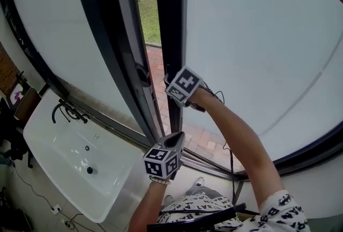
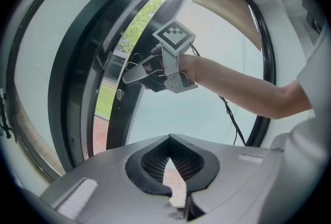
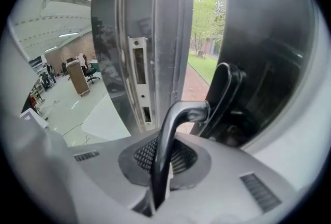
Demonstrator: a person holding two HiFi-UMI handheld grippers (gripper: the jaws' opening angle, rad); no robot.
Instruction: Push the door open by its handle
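The door (image 1: 170,32) has a dark frame and frosted glass, and stands ajar by a narrow gap onto grass and brick paving. Its dark lever handle (image 3: 176,127) runs down between the jaws of my right gripper (image 3: 164,154), which is shut on it. In the head view the right gripper (image 1: 172,86) sits against the door's edge and hides the handle. The left gripper view shows the right gripper (image 2: 138,74) pressed to the frame. My left gripper (image 1: 174,142) hangs lower, apart from the door, jaws together on nothing (image 2: 169,137).
The fixed glass panel (image 1: 64,38) and its dark post (image 1: 115,49) stand left of the gap. A white sink (image 1: 59,145) with a black tap (image 1: 65,111) lies low on the left. A cable (image 1: 231,164) hangs under the right arm.
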